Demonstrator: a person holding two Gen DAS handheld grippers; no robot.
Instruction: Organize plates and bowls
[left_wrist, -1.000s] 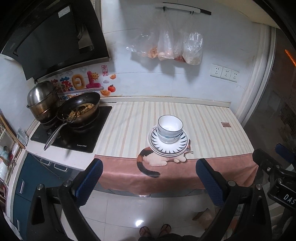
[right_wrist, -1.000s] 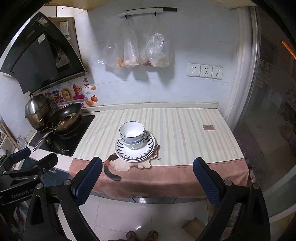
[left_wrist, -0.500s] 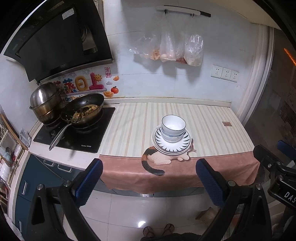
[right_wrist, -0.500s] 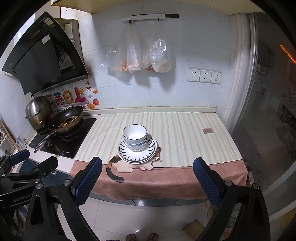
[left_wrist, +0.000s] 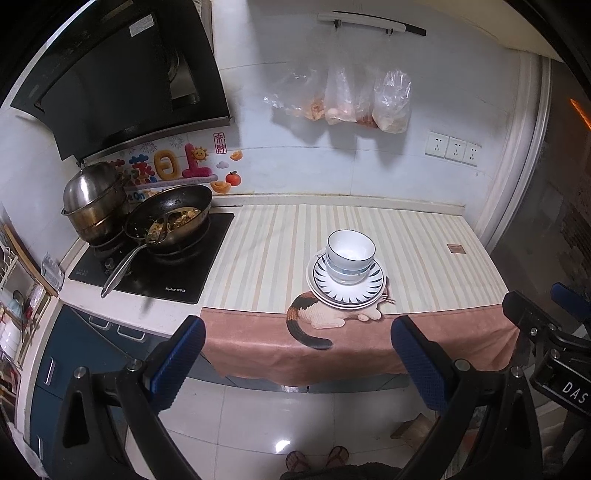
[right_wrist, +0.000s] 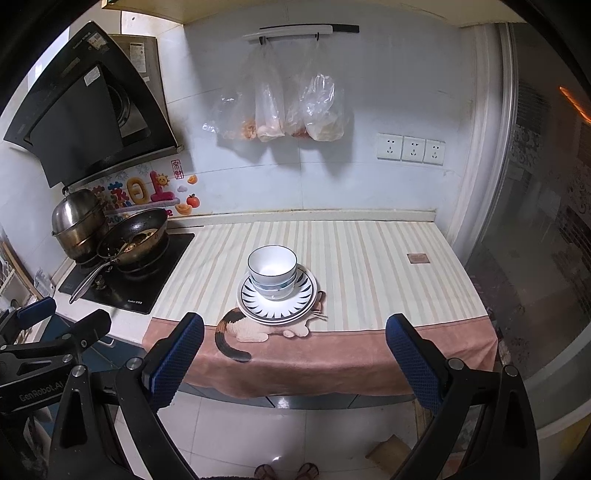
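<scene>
White bowls with dark rims (left_wrist: 350, 254) sit nested on a stack of white plates with a black ray pattern (left_wrist: 373, 291), on the striped counter cloth near its front edge. The bowls (right_wrist: 272, 267) and plates (right_wrist: 304, 301) also show in the right wrist view. My left gripper (left_wrist: 297, 363) is open and empty, held back from the counter over the floor. My right gripper (right_wrist: 293, 360) is also open and empty, likewise in front of the counter. Each gripper shows at the edge of the other's view.
A frying pan with food (left_wrist: 170, 221) and a steel pot (left_wrist: 94, 205) stand on the black hob (left_wrist: 155, 273) at the left. Plastic bags (left_wrist: 354, 99) hang on the back wall. A cat figure (left_wrist: 321, 317) decorates the pink cloth hem. Tiled floor lies below.
Both grippers have drawn back and up from the counter, so the dish stack looks smaller and farther. The dishes have not moved.
</scene>
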